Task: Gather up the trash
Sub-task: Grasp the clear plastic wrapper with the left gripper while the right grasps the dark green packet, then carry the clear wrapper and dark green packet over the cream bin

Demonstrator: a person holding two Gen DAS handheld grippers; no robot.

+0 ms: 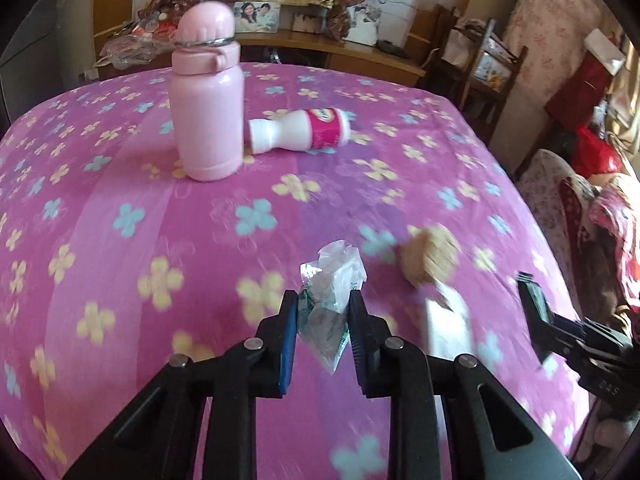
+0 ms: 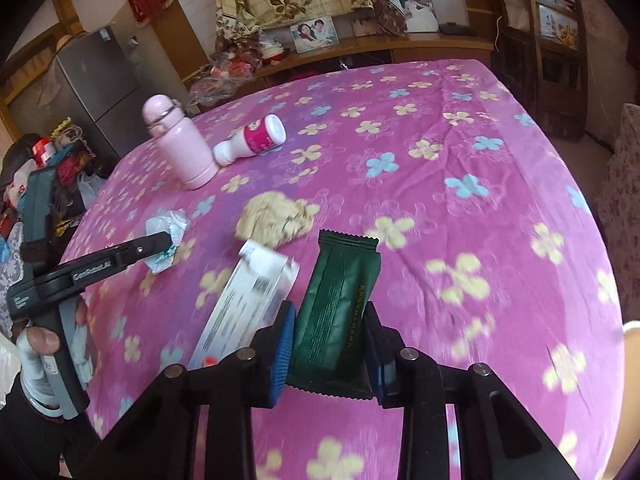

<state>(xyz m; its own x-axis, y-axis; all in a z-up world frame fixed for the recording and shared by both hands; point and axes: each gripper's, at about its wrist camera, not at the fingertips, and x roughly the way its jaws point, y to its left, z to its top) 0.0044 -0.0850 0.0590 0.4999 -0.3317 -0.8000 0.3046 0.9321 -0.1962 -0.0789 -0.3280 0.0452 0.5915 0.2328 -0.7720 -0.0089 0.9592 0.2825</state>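
Your left gripper (image 1: 324, 304) pinches a crumpled clear plastic wrapper (image 1: 334, 292), whose lower end is lost behind the pads; your right gripper (image 2: 330, 328) clamps a dark green foil sachet (image 2: 338, 300). Just left of those right fingers a blurred white carton (image 2: 248, 304) lies on the pink flowered cloth (image 2: 460, 160), its near end cut off, with a beige crumpled wad (image 2: 272, 216) just beyond.

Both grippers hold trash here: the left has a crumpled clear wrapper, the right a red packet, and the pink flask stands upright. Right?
Not quite: the packet in the right gripper is dark green, as the right wrist view shows. The left gripper does hold the crumpled clear wrapper, and the pink flask stands upright.
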